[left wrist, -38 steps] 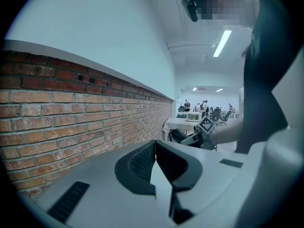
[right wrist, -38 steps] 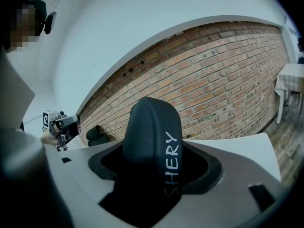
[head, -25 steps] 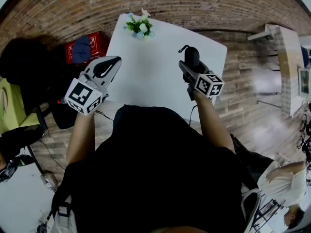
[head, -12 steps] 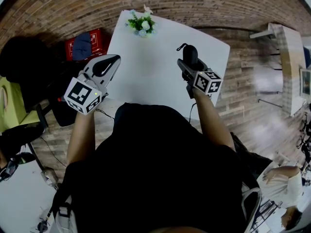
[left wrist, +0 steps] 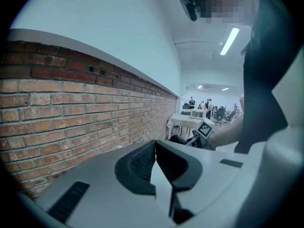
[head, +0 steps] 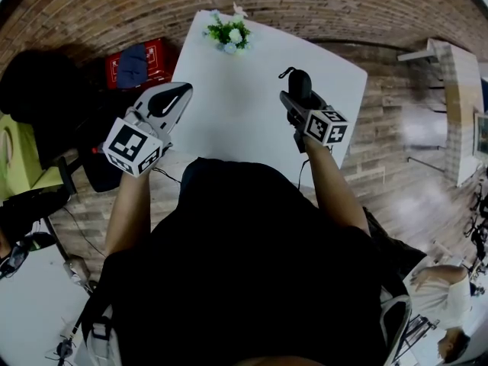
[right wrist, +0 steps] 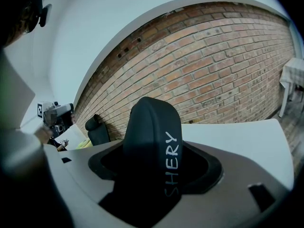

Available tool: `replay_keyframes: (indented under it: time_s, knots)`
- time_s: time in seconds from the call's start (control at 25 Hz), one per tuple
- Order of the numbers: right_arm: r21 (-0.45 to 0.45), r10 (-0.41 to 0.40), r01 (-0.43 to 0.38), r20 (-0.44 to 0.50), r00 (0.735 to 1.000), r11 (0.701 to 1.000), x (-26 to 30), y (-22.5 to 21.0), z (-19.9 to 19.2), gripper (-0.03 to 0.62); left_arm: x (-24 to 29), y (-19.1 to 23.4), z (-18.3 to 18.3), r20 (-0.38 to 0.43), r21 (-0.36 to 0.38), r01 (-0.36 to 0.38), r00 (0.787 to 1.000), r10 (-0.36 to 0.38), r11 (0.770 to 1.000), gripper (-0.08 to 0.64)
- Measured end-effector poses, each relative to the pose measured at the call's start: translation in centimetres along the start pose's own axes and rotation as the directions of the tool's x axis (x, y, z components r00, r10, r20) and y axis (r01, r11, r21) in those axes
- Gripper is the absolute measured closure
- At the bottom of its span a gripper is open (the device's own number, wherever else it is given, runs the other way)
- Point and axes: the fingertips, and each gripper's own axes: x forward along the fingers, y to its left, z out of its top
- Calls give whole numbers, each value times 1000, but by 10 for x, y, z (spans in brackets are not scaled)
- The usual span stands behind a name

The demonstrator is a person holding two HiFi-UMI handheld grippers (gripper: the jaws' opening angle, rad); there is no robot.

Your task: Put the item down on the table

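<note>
Brick wall (right wrist: 223, 65) stands beyond the far edge of a white desk (head: 229, 113). At that far edge sits a small bunch of white and pale blue flowers (head: 229, 34) with green leaves. Whether a pot or vase holds them cannot be made out. On the floor (head: 389, 155) to the left of the desk, near its far corner, sits a red crate (head: 158, 54). A dark blue bundle (head: 131, 67) lies in or on the crate and covers its middle.

The black case (right wrist: 152, 137) is in the right claw (head: 296, 101). It stands upright between the two pale jaws, which are spread wide and press on its sides. Its rounded top reaches past the jaw tips, and white lettering reading SHERY runs up its right side. In the head view the case hangs over the right part of the desk, with a thin cord loop (head: 286, 73) at its far end. Bare desktop lies to its left and beyond it. No view shows whether its underside touches the desk.

The left claw (left wrist: 155, 148) is empty, its jaws brought together so that the tips meet in one seam. It is held at the desk's left edge, well apart from the case.
</note>
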Motion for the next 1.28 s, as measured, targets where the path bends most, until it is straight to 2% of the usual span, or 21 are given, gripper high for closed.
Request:
replay_keyframes:
  time_s: [0.84, 1.28]
  knots:
    - [5, 9, -8, -98, 995, 1000, 34, -2, -33, 244, -7, 16, -10, -26, -14, -23, 999, 23, 1000, 549]
    - [28, -28, 32, -145, 989, 999, 49, -19, -58, 244, -6, 24, -22, -36, -31, -23, 999, 22, 999, 549]
